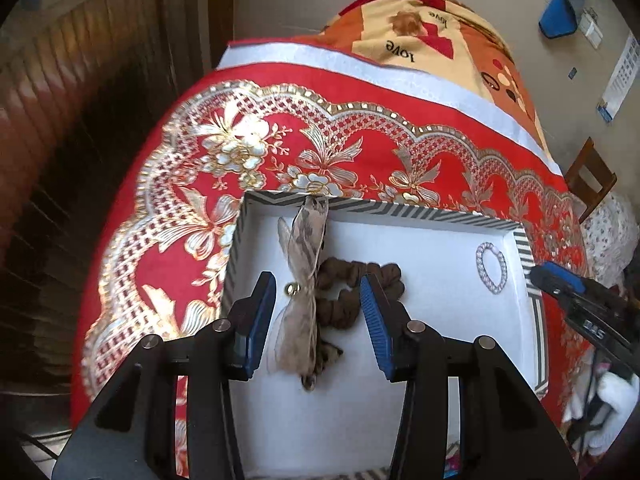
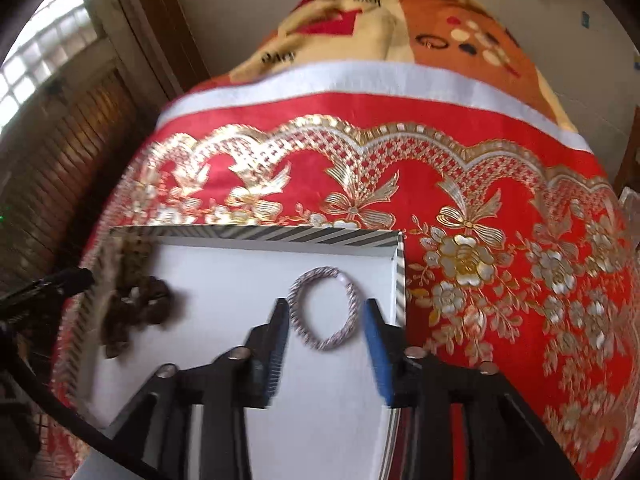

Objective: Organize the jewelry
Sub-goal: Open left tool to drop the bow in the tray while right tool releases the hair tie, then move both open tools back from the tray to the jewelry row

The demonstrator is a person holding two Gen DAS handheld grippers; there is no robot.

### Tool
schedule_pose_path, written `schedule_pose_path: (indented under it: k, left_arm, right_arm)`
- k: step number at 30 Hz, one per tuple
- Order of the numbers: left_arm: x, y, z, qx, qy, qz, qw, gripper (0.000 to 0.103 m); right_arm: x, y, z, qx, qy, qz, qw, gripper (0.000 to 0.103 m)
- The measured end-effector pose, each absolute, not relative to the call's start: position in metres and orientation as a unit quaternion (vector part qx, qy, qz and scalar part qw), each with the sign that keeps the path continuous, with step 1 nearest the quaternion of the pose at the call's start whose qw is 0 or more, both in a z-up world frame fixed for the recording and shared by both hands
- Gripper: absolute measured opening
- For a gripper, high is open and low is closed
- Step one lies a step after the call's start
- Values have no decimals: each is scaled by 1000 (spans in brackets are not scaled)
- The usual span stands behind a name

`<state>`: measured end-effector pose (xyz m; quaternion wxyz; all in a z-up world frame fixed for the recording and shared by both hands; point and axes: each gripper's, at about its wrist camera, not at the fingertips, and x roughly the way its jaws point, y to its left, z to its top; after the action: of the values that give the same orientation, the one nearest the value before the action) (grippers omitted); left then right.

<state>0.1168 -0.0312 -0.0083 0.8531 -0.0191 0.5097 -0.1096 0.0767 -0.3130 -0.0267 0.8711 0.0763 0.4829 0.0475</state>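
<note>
A white box with a striped rim (image 1: 400, 210) sits on a red and gold cloth. In it lie a sheer beige ribbon bow (image 1: 306, 276) with a small gold bell (image 1: 292, 289), a brown scrunchie (image 1: 352, 280) and a silvery bead bracelet (image 1: 491, 266). My left gripper (image 1: 318, 292) is open above the bow and scrunchie. In the right wrist view the box rim (image 2: 256, 236) is at centre. My right gripper (image 2: 326, 316) is open over the bracelet (image 2: 326, 308), its jaws on either side. The scrunchie (image 2: 138, 304) lies to the left, blurred.
The red and gold cloth (image 1: 360, 120) covers the table, with a patterned blanket (image 1: 424, 24) beyond it. A wooden door (image 1: 80, 120) is at the left and a wooden chair (image 1: 590, 178) at the right. The right gripper's body (image 1: 580, 300) reaches over the box's right rim.
</note>
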Motion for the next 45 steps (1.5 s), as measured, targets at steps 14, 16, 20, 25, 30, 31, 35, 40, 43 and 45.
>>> schedule_pose_path:
  k: [14,16,20,25,30,31,35,40,43,45]
  left_arm:
    - [21,-34,21,14,473,-91,876,43]
    - [9,-35,23,16,471,-89,878,43]
    - [-18,-34,24,15,472,-86,877,43]
    - [-49,-34,27,14,471,-82,878,43]
    - [-76,-26,31,9,469,-79,880,43]
    - [-79,-23,31,4,470,-79,879,43]
    - [-96,-8,32,-17,476,-73,876,43]
    - [-112,8,22,-31,496,-67,865,43]
    - [-121,16,12,-30,507,-59,859,43]
    - [-124,18,4,-31,518,-59,853,43]
  right_arm:
    - [-27,-286,1,88,461,62,881,42]
    - [-43,-286,3,87,463,63,880,42]
    - [-71,-289,5,94,466,62,877,42]
    - [-103,-293,5,92,471,64,875,46]
    - [-130,-294,4,83,471,65,876,56]
    - [-137,-294,3,80,473,67,875,56]
    - [-155,-293,-2,80,480,78,870,56]
    - [-171,-288,-11,76,488,94,864,56]
    - [-176,-282,-17,70,492,101,862,56]
    - [-178,-280,-20,69,492,106,862,56]
